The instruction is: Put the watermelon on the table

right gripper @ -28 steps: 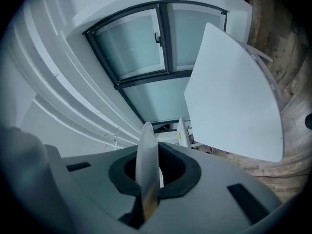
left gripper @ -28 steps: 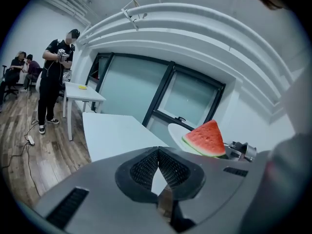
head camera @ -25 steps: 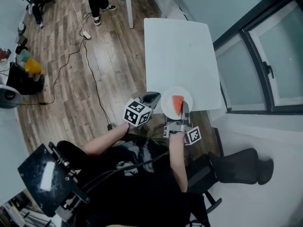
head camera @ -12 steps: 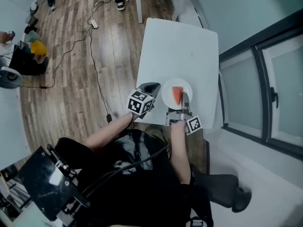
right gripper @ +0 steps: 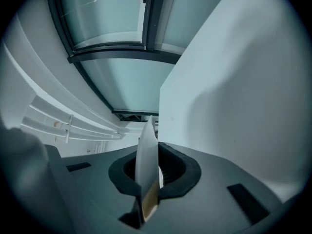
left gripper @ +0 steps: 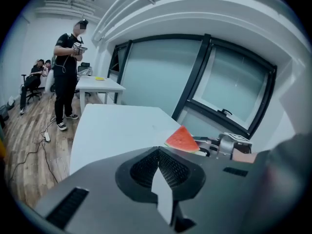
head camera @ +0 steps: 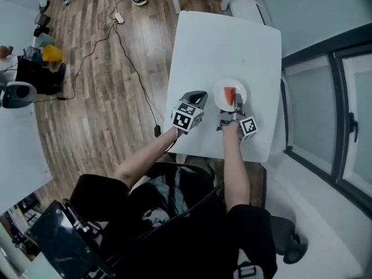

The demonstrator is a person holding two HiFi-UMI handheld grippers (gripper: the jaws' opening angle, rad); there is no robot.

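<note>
Right gripper (head camera: 237,103): clamping the plate (head camera: 220,98) by its rim, likely carrying the slice without touching it.
Left gripper (head camera: 198,96): jaws pressing together, empty, idling just beside the plate.
Watermelon (head camera: 231,94): lying on the plate, over the table (head camera: 226,45)'s near part.

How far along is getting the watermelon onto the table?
Done: the watermelon slice on its plate is over the table. In hand: the right gripper has its jaws clamped on the plate's rim. The left gripper is shut and empty. Left: release the plate. Whether it already rests on the table cannot be told.
</note>
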